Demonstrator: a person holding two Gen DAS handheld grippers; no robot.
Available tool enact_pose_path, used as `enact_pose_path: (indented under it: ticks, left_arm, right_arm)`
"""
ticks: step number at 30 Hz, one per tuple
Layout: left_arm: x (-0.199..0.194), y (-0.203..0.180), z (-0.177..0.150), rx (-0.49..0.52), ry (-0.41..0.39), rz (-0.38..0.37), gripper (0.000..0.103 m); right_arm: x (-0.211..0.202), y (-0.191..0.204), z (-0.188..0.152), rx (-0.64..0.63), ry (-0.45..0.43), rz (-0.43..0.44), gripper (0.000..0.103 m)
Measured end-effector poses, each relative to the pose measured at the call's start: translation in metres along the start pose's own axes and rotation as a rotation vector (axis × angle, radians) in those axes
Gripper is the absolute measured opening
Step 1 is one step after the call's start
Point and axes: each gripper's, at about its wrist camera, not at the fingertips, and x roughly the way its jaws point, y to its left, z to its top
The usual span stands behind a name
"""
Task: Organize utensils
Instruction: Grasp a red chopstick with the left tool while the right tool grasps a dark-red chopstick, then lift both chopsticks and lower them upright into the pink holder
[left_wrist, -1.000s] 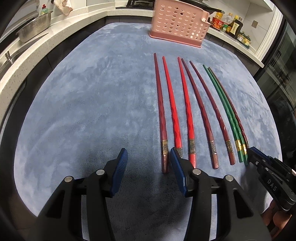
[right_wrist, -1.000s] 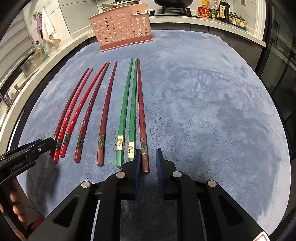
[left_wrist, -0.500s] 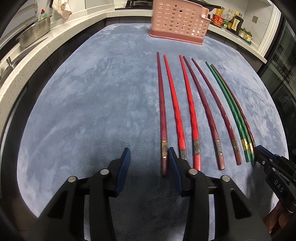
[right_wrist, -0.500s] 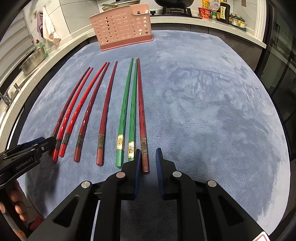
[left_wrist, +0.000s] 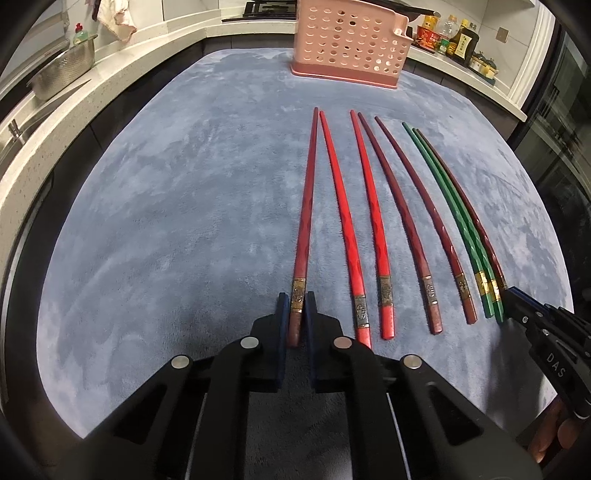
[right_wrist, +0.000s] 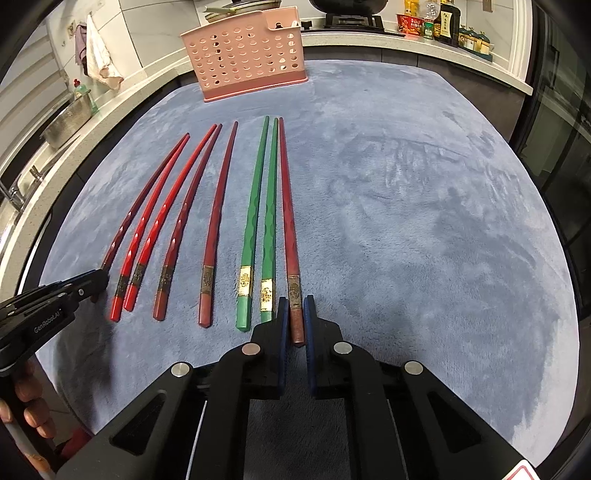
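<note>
I see eight chopsticks (left_wrist: 380, 236) lying parallel on the blue mat (left_wrist: 184, 221): six red, two green, a pink perforated holder (left_wrist: 351, 40) upright beyond.

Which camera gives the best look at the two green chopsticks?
The right wrist view: the green chopsticks lie near the middle of the picture, full length, side by side, gold bands clear. In the left wrist view the same pair sits far right, bent by the lens, crowded against a dark red chopstick.

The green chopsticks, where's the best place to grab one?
Grab a green chopstick at its thick near end, just behind the gold band. Come from above with the gripper fingers on either side. It lies flat on the mat and tight against its twin, so take the outer one first.
</note>
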Motion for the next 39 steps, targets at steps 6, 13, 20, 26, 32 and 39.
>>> enact_pose_path:
  ticks: [6, 13, 20, 26, 32, 39]
  left_arm:
    - [-0.008, 0.002, 0.004, -0.009, -0.011, -0.006, 0.008]
    - [-0.03, 0.001, 0.015, -0.005, -0.058, 0.014, 0.008]
    - [-0.055, 0.003, 0.034, -0.008, -0.104, 0.014, 0.008]
    - [-0.07, 0.003, 0.052, -0.007, -0.14, 0.021, 0.008]
    - [-0.085, 0.003, 0.076, -0.007, -0.192, 0.031, 0.008]
    - [-0.104, 0.005, 0.118, -0.009, -0.268, 0.036, 0.008]
  right_arm:
    - [-0.012, 0.001, 0.001, -0.001, -0.023, 0.004, 0.008]
    - [-0.034, -0.001, 0.014, 0.023, -0.069, 0.023, 0.008]
    - [-0.057, -0.003, 0.034, 0.044, -0.125, 0.043, 0.007]
    - [-0.075, -0.006, 0.057, 0.046, -0.182, 0.047, 0.007]
    - [-0.095, -0.009, 0.086, 0.046, -0.257, 0.043, 0.007]
    - [-0.113, -0.011, 0.126, 0.033, -0.332, 0.044, 0.007]
